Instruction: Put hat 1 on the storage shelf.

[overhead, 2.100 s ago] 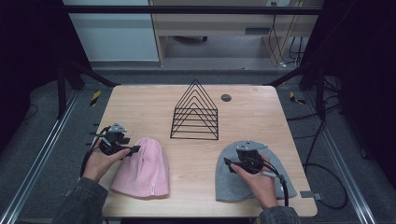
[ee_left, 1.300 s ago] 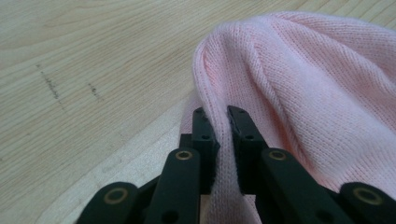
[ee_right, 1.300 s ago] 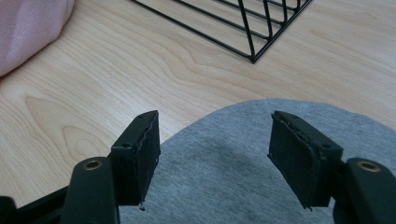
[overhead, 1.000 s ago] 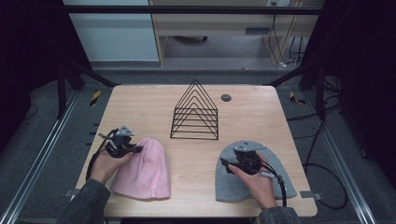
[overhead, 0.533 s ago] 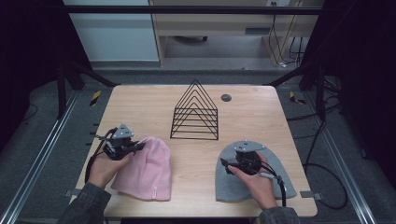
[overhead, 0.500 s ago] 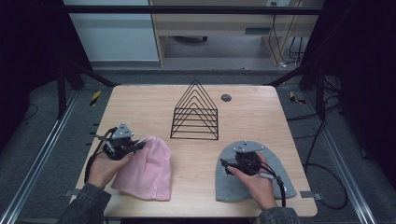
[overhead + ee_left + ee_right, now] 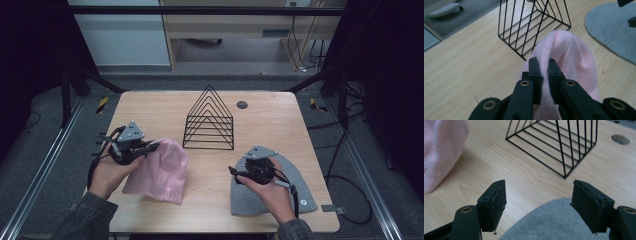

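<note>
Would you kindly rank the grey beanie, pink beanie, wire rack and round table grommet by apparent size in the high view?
1. Grey beanie and pink beanie: too alike to rank, both partly covered by hands.
2. Wire rack.
3. Round table grommet, by far the smallest.

Pink beanie (image 7: 564,60) lower part cut off by frame bottom in left gripper view, fold between jaws hidden. Grey beanie (image 7: 554,222) cropped at bottom edge in right gripper view; in high view right hand (image 7: 270,192) covers its middle.

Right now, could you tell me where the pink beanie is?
In the high view the pink beanie is at the table's front left, pinched by the left gripper, with the black wire rack just beyond it.
</note>
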### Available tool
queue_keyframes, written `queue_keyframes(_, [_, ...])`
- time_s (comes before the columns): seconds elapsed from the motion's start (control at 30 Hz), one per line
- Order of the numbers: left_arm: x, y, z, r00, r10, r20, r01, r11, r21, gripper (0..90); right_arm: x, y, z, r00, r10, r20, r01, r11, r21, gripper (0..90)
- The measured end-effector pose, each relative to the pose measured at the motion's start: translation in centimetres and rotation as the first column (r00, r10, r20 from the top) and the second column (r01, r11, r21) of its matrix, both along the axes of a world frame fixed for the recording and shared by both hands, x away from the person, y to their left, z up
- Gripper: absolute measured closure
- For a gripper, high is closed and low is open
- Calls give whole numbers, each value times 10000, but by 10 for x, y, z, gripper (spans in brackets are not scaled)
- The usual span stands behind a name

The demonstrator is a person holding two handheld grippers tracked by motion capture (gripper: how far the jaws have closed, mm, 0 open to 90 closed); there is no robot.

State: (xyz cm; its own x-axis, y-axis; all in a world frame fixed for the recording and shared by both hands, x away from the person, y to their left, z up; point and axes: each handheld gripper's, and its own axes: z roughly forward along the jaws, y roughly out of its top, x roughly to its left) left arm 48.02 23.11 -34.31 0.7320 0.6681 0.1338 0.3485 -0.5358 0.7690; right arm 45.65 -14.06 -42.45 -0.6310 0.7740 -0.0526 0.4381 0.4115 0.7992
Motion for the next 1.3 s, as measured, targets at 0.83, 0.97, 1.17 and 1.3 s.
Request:
queue_keyframes(0.83, [19,-32,80,9951,-309,939,347,9986,-395,844,12,66,30,9784,2061,-157,-2055,9780,345,378])
queue_keyframes(0.97, [17,-37,84,9941,-403,1006,448,9981,-421,844,15,73,23,9743,2231,-295,-2220,9743,376,406])
queue_keyframes(1.17, [19,-44,90,9932,-528,1039,587,9968,-544,843,21,84,15,9696,2410,-424,-2385,9695,571,436])
queue_keyframes(1.3, [19,-48,94,9924,-589,1082,655,9961,-585,844,26,89,16,9685,2441,-490,-2396,9673,827,454])
